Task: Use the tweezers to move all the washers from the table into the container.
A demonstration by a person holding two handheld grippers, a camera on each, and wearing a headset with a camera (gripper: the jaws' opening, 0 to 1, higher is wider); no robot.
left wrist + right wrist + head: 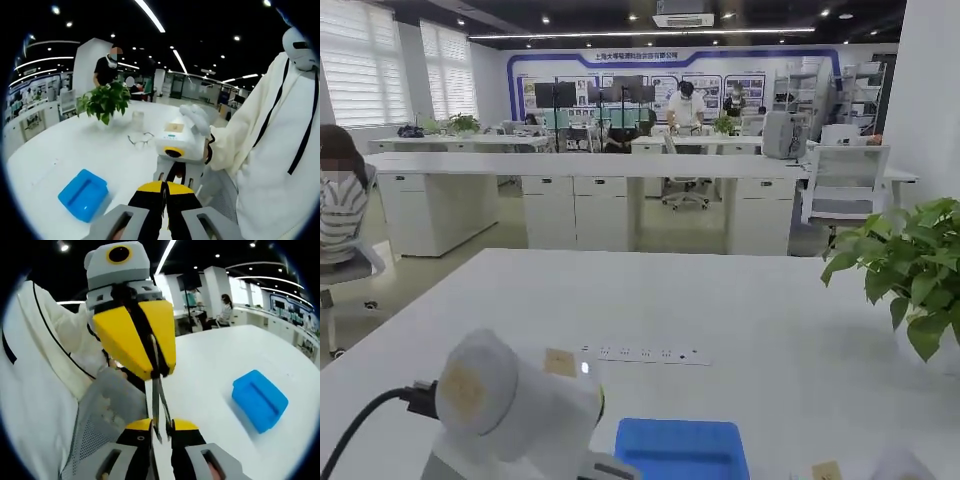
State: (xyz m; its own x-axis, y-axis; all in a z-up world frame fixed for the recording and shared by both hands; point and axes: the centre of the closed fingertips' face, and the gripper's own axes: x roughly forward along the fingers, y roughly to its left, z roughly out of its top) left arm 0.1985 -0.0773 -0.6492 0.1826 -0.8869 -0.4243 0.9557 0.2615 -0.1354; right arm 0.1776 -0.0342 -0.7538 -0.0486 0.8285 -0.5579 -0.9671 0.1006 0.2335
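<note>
White counter (740, 300) carries the blue container (248, 408), near the work. Above it, the left tongs (165, 186) and right tongs (161, 429) both pinch the tweezers (158, 390). Better to settle one firm mid-leg grip, tips free to squeeze, before the other lets go.

Head view: raised, near level, facing across the surface (770, 330) into the office; container (682, 450) at 6 o'clock. Left gripper view: low, facing the right claw (175, 172), close. Right gripper view: facing the left claw (150, 355), very close. All three share container and surface.
</note>
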